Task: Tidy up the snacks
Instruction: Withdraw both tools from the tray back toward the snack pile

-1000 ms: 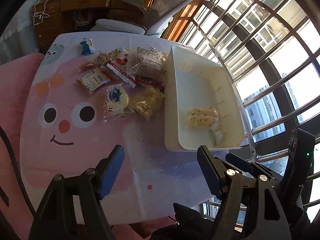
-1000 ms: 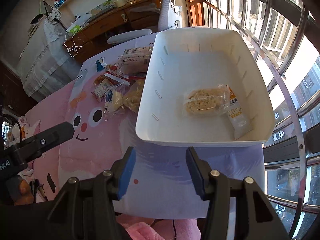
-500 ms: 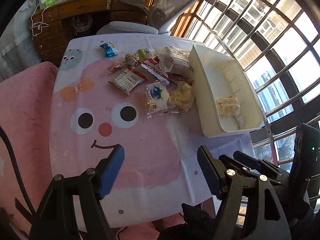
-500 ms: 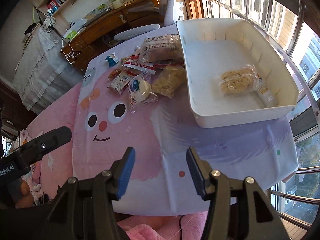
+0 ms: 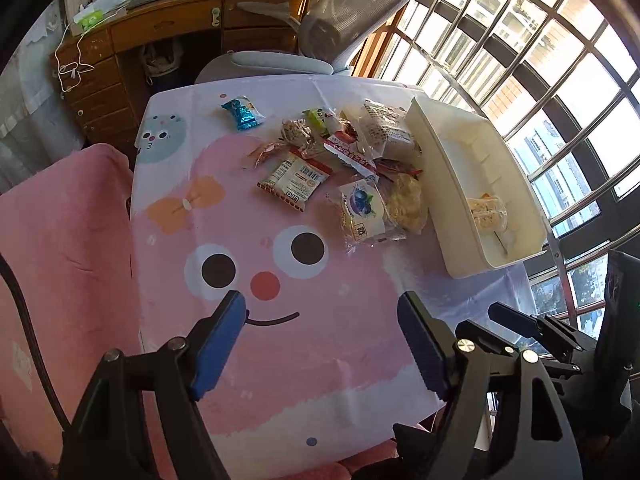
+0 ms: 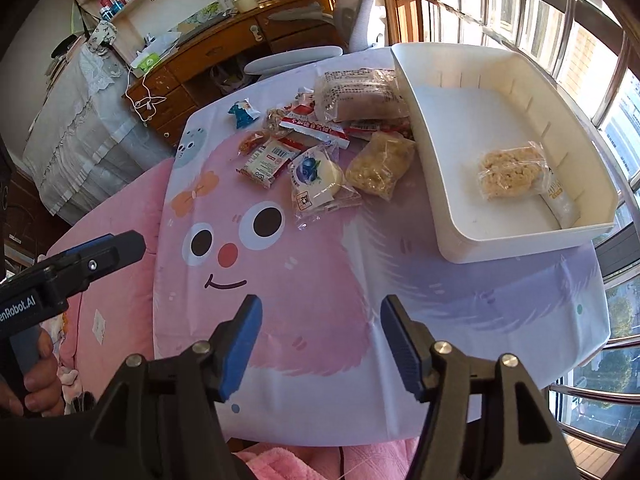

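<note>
Both grippers empty, jaws opening: left gripper (image 5: 320, 316), right gripper (image 6: 320, 320). Next pick probably the blueberry bun packet (image 6: 314, 180); pinch wrapper edge, drop into white bin (image 6: 516, 240).

Both tools share one build: a matte black frame of angular, cut-out arms. The left gripper (image 5: 320, 340) carries blue ribbed pads on the inner faces of its two fingers (image 5: 218, 346), and silver screw heads dot the arms just behind them. The right gripper (image 6: 320, 348) matches, with blue pads and silver screws. White lettering marks the left tool's black side body, behind its fingers.
</note>
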A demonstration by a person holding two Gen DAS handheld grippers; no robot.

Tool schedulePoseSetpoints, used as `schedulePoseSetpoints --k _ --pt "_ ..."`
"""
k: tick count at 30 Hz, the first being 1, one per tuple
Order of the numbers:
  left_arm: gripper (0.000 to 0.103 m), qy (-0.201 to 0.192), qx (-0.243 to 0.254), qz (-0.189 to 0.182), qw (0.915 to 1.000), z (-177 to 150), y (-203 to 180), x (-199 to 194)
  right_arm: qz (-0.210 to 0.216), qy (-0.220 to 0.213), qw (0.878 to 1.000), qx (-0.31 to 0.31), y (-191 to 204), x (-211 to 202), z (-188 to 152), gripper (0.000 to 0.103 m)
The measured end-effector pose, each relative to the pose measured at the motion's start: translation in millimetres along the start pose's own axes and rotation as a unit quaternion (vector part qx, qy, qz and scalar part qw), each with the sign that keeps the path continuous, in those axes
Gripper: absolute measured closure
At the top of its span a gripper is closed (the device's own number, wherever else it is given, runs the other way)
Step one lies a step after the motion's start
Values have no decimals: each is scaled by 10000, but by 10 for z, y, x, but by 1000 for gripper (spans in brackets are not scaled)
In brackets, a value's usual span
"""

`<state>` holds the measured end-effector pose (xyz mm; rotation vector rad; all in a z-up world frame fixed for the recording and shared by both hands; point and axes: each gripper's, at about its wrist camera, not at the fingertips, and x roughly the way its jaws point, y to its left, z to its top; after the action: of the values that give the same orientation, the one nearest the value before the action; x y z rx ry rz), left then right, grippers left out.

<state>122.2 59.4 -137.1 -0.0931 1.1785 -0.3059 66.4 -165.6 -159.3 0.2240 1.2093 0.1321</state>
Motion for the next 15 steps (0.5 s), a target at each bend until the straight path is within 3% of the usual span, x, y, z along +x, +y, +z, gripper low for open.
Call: schedulePoseSetpoints --k 15 --pt "23 302 308 361 9984 650 210 614 -95 -584 9965 -589 172 358 410 37"
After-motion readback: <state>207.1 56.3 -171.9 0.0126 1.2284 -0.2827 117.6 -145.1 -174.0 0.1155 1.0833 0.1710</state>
